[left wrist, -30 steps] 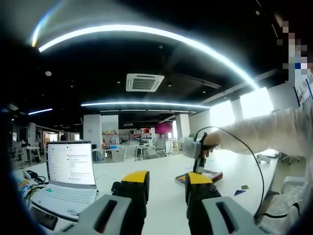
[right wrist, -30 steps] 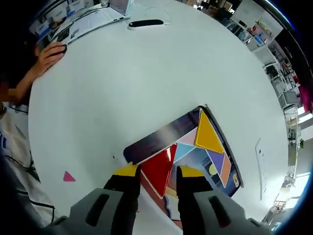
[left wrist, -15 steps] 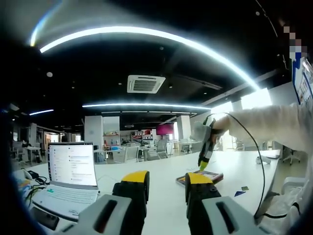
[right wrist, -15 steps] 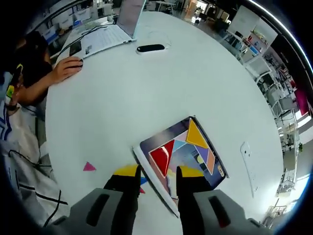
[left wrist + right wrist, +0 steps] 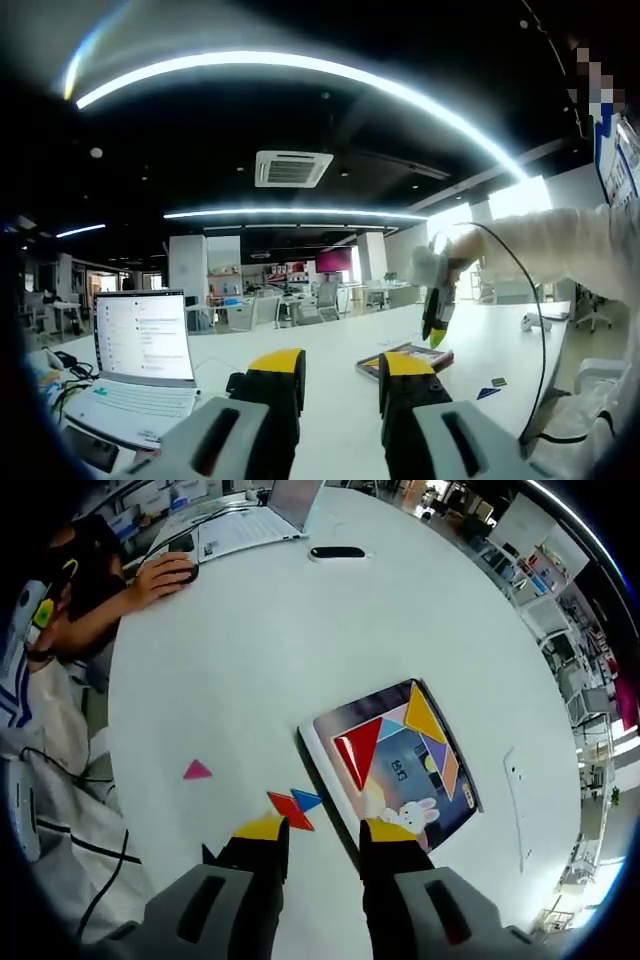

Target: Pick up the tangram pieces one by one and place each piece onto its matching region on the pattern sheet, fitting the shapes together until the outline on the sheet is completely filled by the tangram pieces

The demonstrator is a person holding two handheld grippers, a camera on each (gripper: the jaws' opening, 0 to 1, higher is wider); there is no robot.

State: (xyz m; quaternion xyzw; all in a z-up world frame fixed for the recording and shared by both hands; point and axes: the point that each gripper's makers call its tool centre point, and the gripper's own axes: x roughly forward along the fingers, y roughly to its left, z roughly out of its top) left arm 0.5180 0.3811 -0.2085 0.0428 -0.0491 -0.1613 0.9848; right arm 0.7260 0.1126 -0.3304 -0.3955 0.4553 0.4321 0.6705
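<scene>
White table (image 5: 330, 370) lies ahead of the left claw (image 5: 340, 368), which is open and holds nothing; the pattern sheet (image 5: 405, 357) is just beyond its right jaw. In the right gripper view, the right claw (image 5: 325, 830) is open and empty, the pattern sheet (image 5: 400, 770) is ahead, and the red piece (image 5: 288, 809) is beside its left jaw.

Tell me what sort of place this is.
Probably an open-plan office. A long white table carries an open laptop, rows of desks and shelves fill the background under strip lights, and a ceiling air-conditioning unit hangs overhead.
</scene>
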